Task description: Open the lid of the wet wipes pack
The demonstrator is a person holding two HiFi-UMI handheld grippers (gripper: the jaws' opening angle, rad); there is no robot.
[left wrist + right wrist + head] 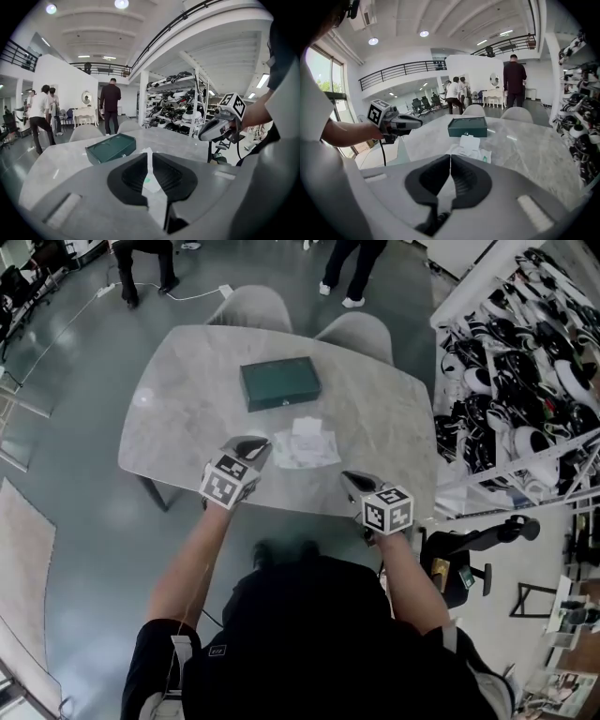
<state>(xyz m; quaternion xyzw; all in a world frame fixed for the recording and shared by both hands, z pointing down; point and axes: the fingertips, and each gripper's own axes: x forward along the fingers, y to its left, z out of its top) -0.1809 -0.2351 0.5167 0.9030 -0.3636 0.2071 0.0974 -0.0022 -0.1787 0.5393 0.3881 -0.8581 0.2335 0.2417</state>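
Observation:
The white wet wipes pack [305, 446] lies near the front middle of the marble table [183, 418]. Its white lid [469, 143] seems flipped up at the far side. My left gripper [253, 448] hovers just left of the pack and my right gripper [353, 481] hangs to its right, nearer me. Both are above the table and apart from the pack. In the left gripper view the left gripper [149, 156] has its pads nearly together with nothing between them, and a strip of the pack [151, 185] shows through the slit. The right gripper [450, 157] is shut and empty.
A dark green flat box [280, 382] lies beyond the pack. Two grey chairs [253, 306] stand at the table's far side. Shoe racks [525, 352] line the right. A black stool [469, 545] stands at my right. People stand farther back.

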